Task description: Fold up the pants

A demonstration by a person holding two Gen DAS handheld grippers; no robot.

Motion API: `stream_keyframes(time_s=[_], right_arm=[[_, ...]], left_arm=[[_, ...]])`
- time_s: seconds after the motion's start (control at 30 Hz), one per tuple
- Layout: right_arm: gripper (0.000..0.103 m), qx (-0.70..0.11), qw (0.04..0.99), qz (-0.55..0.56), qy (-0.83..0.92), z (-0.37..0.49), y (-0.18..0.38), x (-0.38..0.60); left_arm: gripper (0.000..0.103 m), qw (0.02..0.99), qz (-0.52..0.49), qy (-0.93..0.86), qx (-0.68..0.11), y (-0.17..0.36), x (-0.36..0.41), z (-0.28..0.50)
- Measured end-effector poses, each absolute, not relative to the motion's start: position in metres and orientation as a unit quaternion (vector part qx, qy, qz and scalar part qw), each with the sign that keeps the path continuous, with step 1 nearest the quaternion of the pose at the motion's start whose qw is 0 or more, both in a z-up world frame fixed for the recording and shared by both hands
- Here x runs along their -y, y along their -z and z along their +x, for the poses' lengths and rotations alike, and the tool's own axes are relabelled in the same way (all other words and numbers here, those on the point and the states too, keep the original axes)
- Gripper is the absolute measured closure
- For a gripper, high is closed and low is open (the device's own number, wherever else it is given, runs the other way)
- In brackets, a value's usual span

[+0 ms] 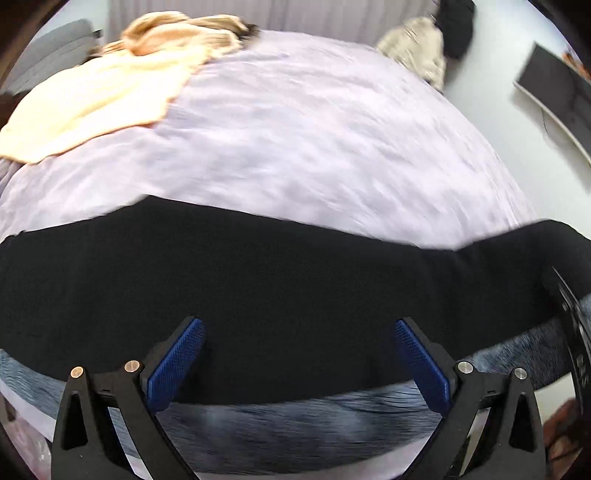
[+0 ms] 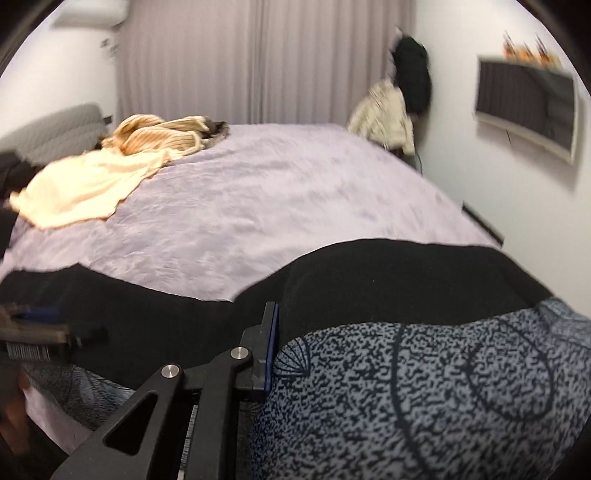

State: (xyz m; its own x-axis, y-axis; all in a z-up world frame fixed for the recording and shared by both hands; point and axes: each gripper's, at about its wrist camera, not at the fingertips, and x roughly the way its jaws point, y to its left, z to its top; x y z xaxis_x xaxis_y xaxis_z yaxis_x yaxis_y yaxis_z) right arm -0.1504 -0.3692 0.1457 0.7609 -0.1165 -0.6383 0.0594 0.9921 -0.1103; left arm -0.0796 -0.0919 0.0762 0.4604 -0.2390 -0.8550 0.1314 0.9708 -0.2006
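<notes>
Black pants sprawl across the bottom half of the frame on the lilac bed. Soft, floppy, light stuff, so pinch an edge. Left gripper gapes wide over them; right gripper, can't tell.

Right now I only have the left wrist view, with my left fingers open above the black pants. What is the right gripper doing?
Observer: On the right gripper only one finger shows. Speckled blue-grey fabric lies against its pad and hides the other.
Operator: So is it clamped?
Observer: I cannot tell. That fabric bulges up close to the camera, in front of the black pants.
Operator: Anything else I'm missing?
Observer: An air conditioner is mounted high on the wall, left of the curtains.
</notes>
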Motion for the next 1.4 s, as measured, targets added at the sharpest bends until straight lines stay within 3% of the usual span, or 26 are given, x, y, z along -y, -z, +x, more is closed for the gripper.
stream_keyframes(time_s=[0.17, 0.43, 0.5, 0.53, 0.57, 0.63, 0.7, 0.93, 1.13, 1.23, 1.4], right_arm=[[0.088, -0.298, 0.936, -0.186, 0.003, -0.147, -0.153, 0.259], [0.084, -0.354, 0.873, -0.327, -0.068, -0.123, -0.068, 0.12], [0.071, -0.359, 0.859, -0.361, -0.054, -0.128, -0.054, 0.107], [0.057, -0.353, 0.858, -0.37, -0.054, -0.134, -0.054, 0.103], [0.036, -0.349, 0.858, -0.371, -0.063, -0.141, -0.059, 0.101], [0.013, -0.329, 0.862, -0.378, -0.07, -0.157, -0.074, 0.099], [0.013, -0.308, 0.865, -0.387, -0.085, -0.176, -0.091, 0.1], [0.002, -0.374, 0.886, -0.166, -0.219, -0.189, -0.139, 0.177], [0.002, -0.533, 0.806, 0.085, -0.243, -0.144, -0.084, 0.261], [0.002, -0.513, 0.808, 0.124, -0.261, -0.145, -0.096, 0.277], [0.0, -0.475, 0.842, 0.093, -0.236, -0.102, -0.123, 0.282]], left_arm=[[0.0, 0.857, -0.109, 0.047, -0.502, -0.069, 0.0, -0.065], [0.0, 0.858, -0.155, -0.028, -0.489, -0.058, -0.091, -0.077], [0.0, 0.859, -0.165, -0.027, -0.484, -0.059, -0.103, -0.076], [0.0, 0.86, -0.168, -0.031, -0.48, -0.062, -0.109, -0.078], [0.0, 0.863, -0.171, -0.042, -0.473, -0.066, -0.116, -0.08], [0.0, 0.868, -0.184, -0.048, -0.459, -0.073, -0.123, -0.081], [0.0, 0.868, -0.191, -0.033, -0.457, -0.078, -0.12, -0.083], [0.0, 0.878, -0.094, 0.081, -0.463, -0.091, -0.04, -0.098], [0.0, 0.848, -0.012, 0.087, -0.523, -0.04, 0.014, -0.092], [0.0, 0.858, -0.008, 0.082, -0.506, -0.034, 0.014, -0.097], [0.0, 0.855, -0.02, 0.075, -0.513, -0.033, 0.011, -0.095]])
